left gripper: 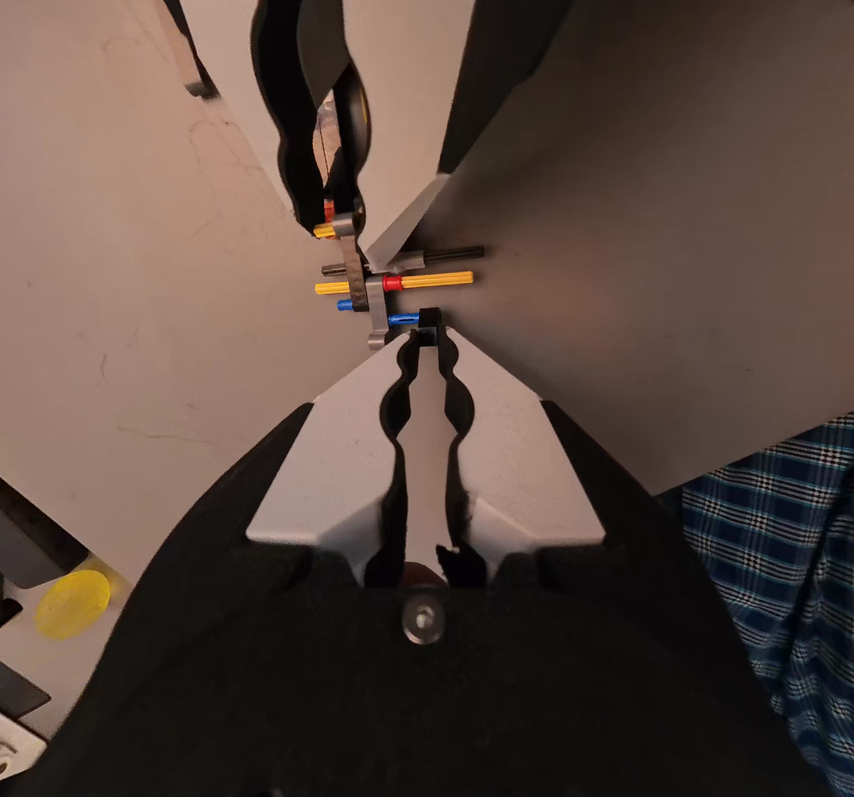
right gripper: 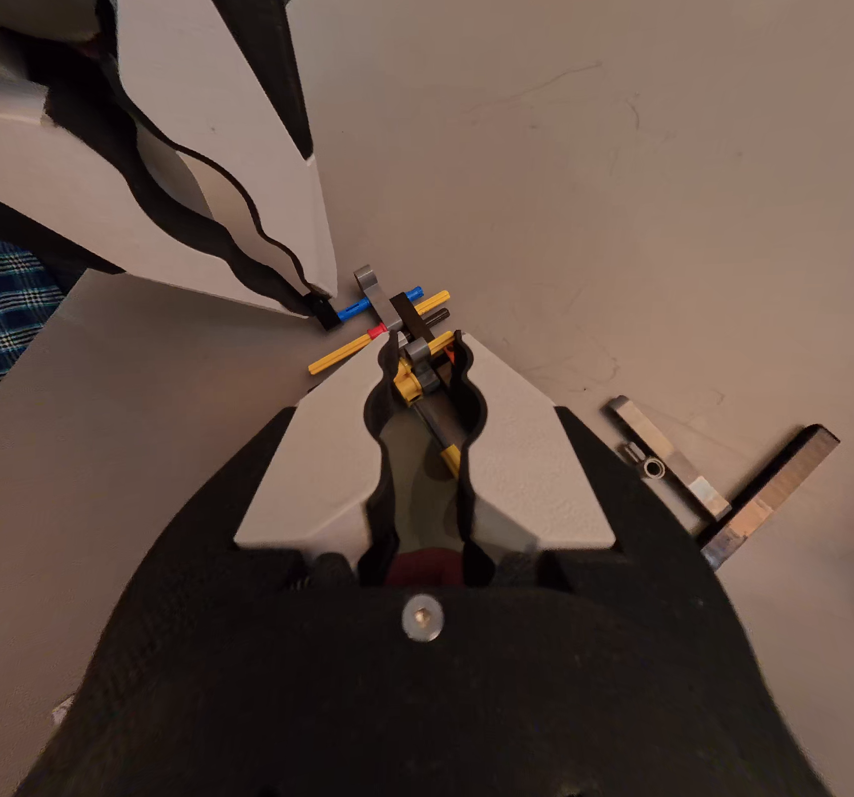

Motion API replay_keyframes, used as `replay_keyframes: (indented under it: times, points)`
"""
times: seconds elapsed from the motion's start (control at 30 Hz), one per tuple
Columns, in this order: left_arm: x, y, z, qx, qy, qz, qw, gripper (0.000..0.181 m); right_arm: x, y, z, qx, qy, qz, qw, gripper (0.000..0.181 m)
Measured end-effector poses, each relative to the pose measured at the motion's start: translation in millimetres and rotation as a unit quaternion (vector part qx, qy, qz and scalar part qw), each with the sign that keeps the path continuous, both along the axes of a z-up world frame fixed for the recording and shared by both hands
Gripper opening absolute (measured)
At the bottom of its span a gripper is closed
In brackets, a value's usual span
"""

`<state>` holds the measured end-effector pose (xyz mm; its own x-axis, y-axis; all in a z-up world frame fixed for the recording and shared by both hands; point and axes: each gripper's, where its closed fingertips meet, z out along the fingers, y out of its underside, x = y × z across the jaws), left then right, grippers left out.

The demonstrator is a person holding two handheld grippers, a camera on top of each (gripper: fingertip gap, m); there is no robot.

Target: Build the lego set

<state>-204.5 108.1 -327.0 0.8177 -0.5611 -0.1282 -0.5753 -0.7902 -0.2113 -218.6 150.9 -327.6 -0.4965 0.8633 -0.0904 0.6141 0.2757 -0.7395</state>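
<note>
The left gripper (left gripper: 425, 335) is closed narrow on a small black block (left gripper: 430, 322), which sits right at its fingertips. A short blue pin (left gripper: 403, 319) goes from this block into a grey arm (left gripper: 378, 312) of the lego assembly (left gripper: 365, 284). In the right wrist view the same block (right gripper: 326, 311) is seen at the tip of the left gripper (right gripper: 314, 301), with the blue pin (right gripper: 353, 311) beside it.

The right gripper (right gripper: 425, 340) is closed on the other end of the assembly (right gripper: 406, 335); yellow and grey pieces and a thin black rod sit between its fingers. So the assembly is held in the air between both grippers, above a pale table (right gripper: 600, 127).

From the assembly a long yellow axle (left gripper: 436, 279) with a red bush (left gripper: 393, 283) sticks out to one side, and a black axle (left gripper: 455, 253) lies just beside it, parallel. A dark flat beam (left gripper: 355, 282) crosses them.

On the table to the right of the right gripper lie metal bars (right gripper: 721, 488) in an L shape, and a small grey piece (right gripper: 649, 464) rests on one of them. In the left wrist view a yellow disc (left gripper: 74, 603) lies low on the left, and a blue checked cloth (left gripper: 776, 566) is at the right edge.
</note>
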Motion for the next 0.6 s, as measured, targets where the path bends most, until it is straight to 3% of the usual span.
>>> replay_keyframes:
  times: [0.47,0.6]
  points:
    - [-8.2,-2.9,1.5,0.029,0.003,-0.012,0.999,0.006,-3.4,-1.7,0.1,-0.015,-0.015,-0.032,0.999,0.021]
    - [-7.7,-3.8,1.4,0.04,0.017,-0.043,0.998,0.006,-2.7,-2.6,0.0,-0.015,-0.015,-0.032,0.999,0.021]
